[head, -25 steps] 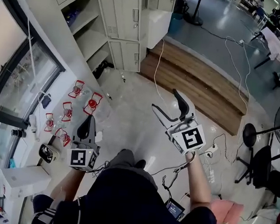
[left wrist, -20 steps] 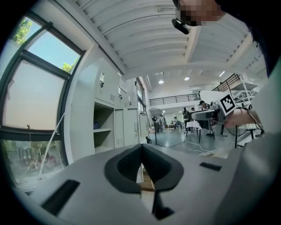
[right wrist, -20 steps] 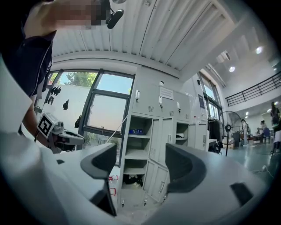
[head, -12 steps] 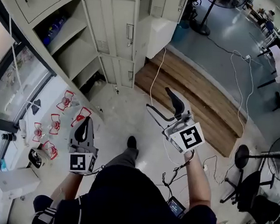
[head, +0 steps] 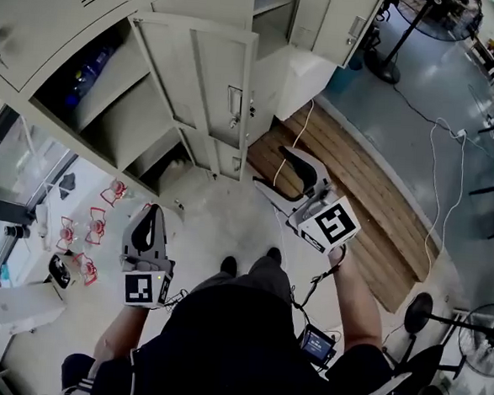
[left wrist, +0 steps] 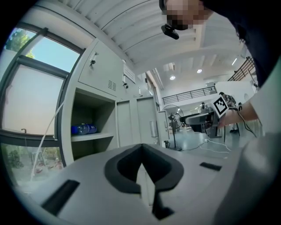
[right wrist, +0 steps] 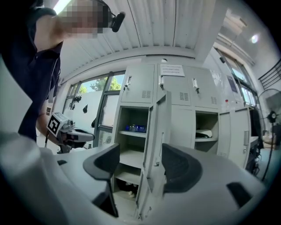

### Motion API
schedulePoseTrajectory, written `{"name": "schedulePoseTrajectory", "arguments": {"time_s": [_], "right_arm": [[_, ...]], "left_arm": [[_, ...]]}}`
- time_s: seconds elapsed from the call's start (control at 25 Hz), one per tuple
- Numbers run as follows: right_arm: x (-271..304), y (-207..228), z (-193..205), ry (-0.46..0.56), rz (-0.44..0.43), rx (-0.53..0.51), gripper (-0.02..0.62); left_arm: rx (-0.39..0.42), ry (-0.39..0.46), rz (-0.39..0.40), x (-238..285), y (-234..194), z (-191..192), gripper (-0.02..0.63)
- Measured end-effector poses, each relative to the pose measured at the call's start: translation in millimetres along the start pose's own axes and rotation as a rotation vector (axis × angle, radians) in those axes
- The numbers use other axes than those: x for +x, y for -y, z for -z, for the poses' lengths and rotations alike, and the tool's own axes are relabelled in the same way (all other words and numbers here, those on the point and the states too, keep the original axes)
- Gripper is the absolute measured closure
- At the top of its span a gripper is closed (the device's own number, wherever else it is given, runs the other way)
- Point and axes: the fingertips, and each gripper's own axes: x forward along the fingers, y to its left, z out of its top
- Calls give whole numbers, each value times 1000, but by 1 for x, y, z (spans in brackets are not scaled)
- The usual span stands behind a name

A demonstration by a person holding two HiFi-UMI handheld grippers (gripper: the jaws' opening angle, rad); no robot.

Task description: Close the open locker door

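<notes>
Both level: left gripper (head: 151, 214), right gripper (head: 271, 169).

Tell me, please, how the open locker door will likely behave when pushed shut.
The open locker door looks like thin painted sheet metal, so it is probably stiff yet light, and should swing rather than flex. Its latch handle suggests it may need a firm final push, or it could bounce back open.

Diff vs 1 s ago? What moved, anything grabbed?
The person walked toward the lockers, bringing both claws nearer the open locker door. The right claw has just been closing partway; its jaws are apart and nothing is gripped. Unchanged: left claw shut and empty, door open, blue bottle on its shelf.
</notes>
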Motion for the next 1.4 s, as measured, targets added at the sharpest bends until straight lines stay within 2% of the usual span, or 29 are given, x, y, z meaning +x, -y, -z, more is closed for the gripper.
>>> {"name": "schedulePoseTrajectory", "arguments": {"time_s": [0.2,0.36,0.52,0.68,0.8,1.0,1.2,1.4], "right_arm": [[39,49,15,14,-190,10,295],[74,79,26,36,-441,14,310],[95,109,35,52,-656,30,339],[105,109,40,67,-882,34,339],[109,100,38,87,-1016,54,344],[113,87,43,83,-1153,33,360],[116,81,36,107,-1225,55,362],[120,78,37,102,-1290,55,385]], "left_arm": [[-23,-9,-161,39,3,-6,603],[-8,-35,-377,64,9,-10,603],[-56,-64,-546,90,22,-14,603],[-62,-92,-680,93,39,-17,603],[-63,-115,-762,85,48,-17,603],[-53,-124,-831,66,54,-17,603],[-40,-182,-877,49,55,-14,603],[-46,-176,-912,45,57,-19,603]]}}
